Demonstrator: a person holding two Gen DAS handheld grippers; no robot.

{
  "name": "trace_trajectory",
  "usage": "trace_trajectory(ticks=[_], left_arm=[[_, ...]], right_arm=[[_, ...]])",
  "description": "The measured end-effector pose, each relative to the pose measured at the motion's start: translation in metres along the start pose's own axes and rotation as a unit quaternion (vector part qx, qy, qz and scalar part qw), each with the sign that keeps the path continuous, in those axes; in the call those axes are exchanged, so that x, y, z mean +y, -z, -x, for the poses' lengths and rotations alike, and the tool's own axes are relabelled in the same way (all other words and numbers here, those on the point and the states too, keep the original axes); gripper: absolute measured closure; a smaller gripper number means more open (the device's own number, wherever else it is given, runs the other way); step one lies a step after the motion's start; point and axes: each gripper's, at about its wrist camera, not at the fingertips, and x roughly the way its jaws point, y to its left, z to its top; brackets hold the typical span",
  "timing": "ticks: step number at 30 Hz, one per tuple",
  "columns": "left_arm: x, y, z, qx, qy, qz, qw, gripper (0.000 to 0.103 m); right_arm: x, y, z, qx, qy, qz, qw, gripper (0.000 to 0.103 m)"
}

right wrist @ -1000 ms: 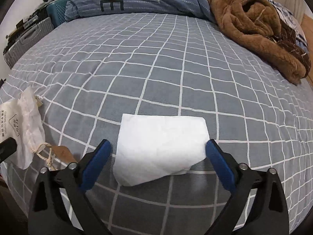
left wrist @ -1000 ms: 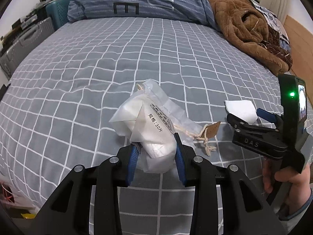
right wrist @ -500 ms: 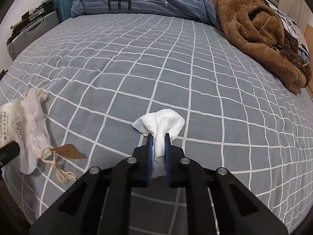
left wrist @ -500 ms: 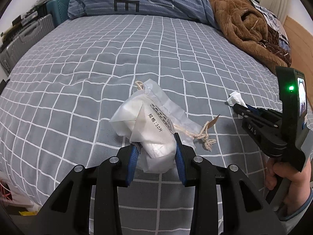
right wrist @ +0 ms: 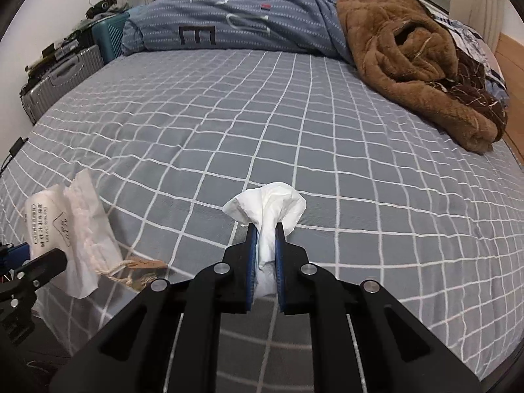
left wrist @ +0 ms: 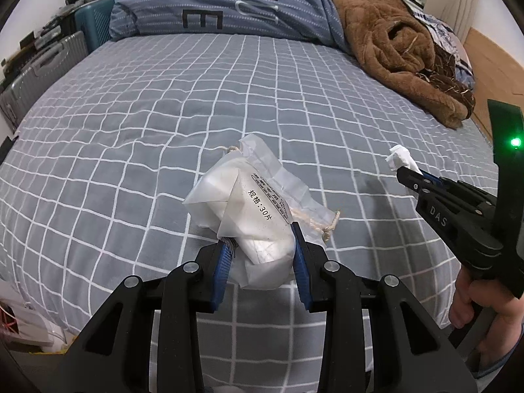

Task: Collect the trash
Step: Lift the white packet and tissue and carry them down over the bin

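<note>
My left gripper [left wrist: 262, 245] is shut on a crumpled white plastic bag [left wrist: 249, 209] with printed text, a drawstring and a brown tag, held just above the grey checked bedsheet [left wrist: 163, 124]. The bag also shows in the right wrist view [right wrist: 68, 229] at the left edge. My right gripper [right wrist: 264, 239] is shut on a crumpled white tissue [right wrist: 268, 206], lifted off the bed. In the left wrist view the right gripper [left wrist: 409, 173] is at the right with the tissue [left wrist: 399, 159] sticking out of its tips.
A brown fleece blanket [left wrist: 399, 49] lies bunched at the bed's far right. A blue striped duvet [left wrist: 229, 9] lies across the head of the bed. Suitcases [left wrist: 36, 75] stand beside the bed on the left. Wooden floor [left wrist: 491, 65] shows at the right.
My right gripper closed on the flat tissue, crumpled it and lifted it off the bed. My left gripper kept its grip on the bag and rose slightly.
</note>
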Motion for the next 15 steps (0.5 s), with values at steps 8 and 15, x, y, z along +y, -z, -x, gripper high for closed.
trace_trajectory(ticks=[8, 15], left_arm=[[-0.012, 0.007, 0.026, -0.009, 0.007, -0.006, 0.9999, 0.069], [-0.023, 0.014, 0.047, -0.017, 0.015, -0.012, 0.9997, 0.069]], right_arm=[[-0.01, 0.008, 0.038, -0.01, -0.002, -0.017, 1.0, 0.093], [-0.013, 0.019, 0.07, -0.018, -0.006, -0.024, 1.0, 0.093]])
